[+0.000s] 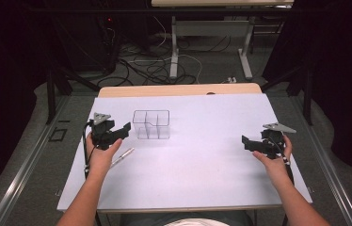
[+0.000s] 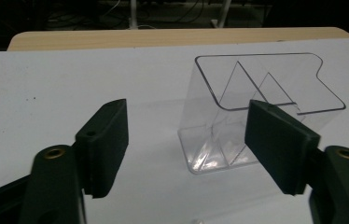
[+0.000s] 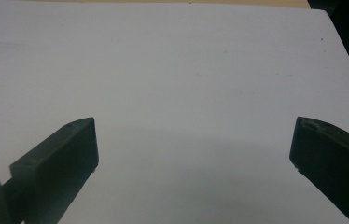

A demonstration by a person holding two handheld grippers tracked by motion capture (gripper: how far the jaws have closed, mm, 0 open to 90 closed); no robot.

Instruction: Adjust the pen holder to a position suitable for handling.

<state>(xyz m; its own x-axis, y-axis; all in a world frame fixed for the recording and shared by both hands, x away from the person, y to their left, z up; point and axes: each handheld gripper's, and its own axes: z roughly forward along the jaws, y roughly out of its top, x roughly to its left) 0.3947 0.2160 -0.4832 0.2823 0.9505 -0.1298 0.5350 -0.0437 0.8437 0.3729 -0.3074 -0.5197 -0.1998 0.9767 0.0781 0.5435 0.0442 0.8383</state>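
A: Pen (image 1: 122,156) first, at the left: it lies flat on the white table (image 1: 202,174), just beside the person's left hand (image 1: 100,157) and nearer the front edge than the box.

B: And the left gripper (image 1: 126,128)?

A: It is held above the sheet, jaws spread wide with nothing between them, aimed at the clear box (image 1: 151,124). From the left gripper view, the left gripper (image 2: 186,140) has the box (image 2: 256,107) just beyond its tips, nearer one jaw than the other.

B: So which step is this?

A: I'd judge it the start: nothing has been picked up, and the pen is probably meant to go into one of the box's compartments. The next move would call for lowering a gripper to the pen, lining the jaws across its thin barrel, and closing without rolling it away.

B: Further right?

A: Bare sheet in the middle, then the right gripper (image 1: 245,140) near the right edge, well apart from the box. In its own view the right gripper (image 3: 193,140) has its jaws wide apart over blank white.

B: Anything unclear?

A: The box's inner walls are see-through, so the compartment count is hard to read. The pen's tip end is too small to tell.
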